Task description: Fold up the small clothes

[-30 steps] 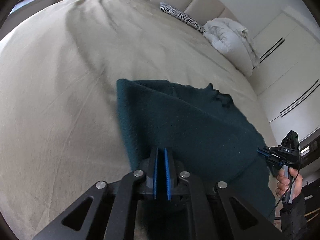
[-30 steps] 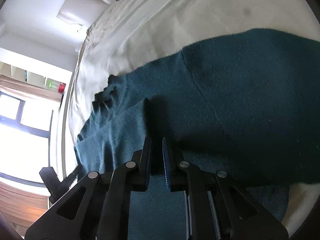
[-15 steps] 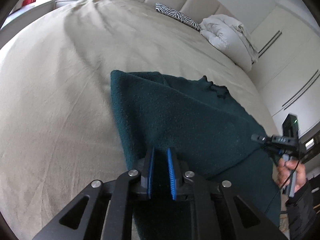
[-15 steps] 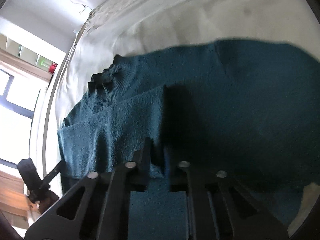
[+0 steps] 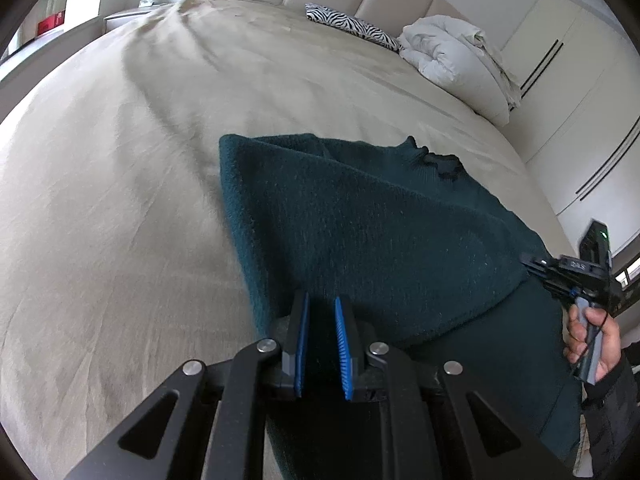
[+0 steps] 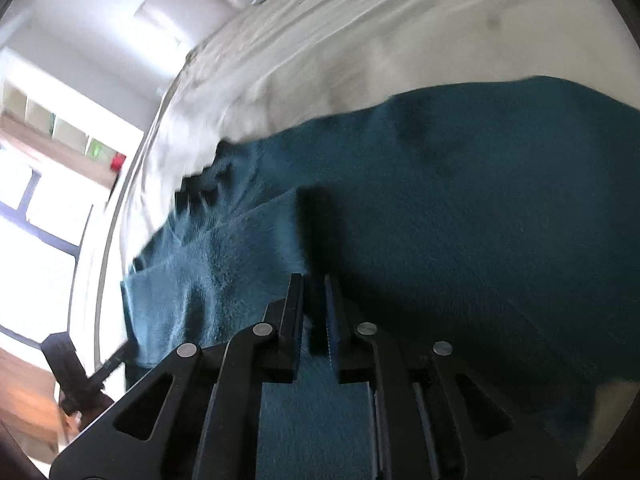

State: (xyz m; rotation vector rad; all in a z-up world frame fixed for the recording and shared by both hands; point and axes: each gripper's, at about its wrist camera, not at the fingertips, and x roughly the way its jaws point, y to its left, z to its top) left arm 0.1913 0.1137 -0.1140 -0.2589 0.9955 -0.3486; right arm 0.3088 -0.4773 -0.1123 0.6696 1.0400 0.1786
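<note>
You've got the fuzzy dark-teal knit sweater (image 5: 372,232) on the beige bedspread (image 5: 120,200), one side flap doubled over the body. Left gripper (image 5: 320,320) pinches the near edge, jaws a little apart on fabric; right gripper (image 6: 312,304) nips the flap's edge, both holding the fold taut and aligned

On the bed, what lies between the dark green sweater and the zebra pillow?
Nothing: in the left wrist view only bare beige bedspread lies between the sweater and the zebra pillow.
</note>
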